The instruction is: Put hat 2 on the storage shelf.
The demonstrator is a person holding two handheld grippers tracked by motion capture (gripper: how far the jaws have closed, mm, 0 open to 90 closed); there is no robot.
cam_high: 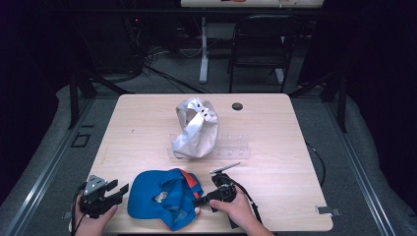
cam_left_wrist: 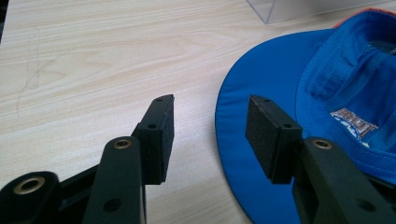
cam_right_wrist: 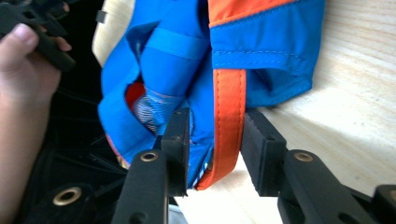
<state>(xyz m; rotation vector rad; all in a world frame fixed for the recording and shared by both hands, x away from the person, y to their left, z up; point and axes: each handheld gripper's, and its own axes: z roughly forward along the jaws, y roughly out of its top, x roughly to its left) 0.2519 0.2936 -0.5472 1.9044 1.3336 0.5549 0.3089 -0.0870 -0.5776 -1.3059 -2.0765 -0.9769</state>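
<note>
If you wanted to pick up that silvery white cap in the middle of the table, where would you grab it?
Probably the white cap by its raised back edge with the holes, near the top, coming from above. It sits crumpled and tall there, so fabric stands up between jaws, while the lower part lies flat on the table.

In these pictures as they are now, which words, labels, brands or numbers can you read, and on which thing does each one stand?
No text can be read.
Label inside the blue cap: the woven tag bears blue characters, too blurred and tilted to read.
White cap: no writing can be made out.
</note>
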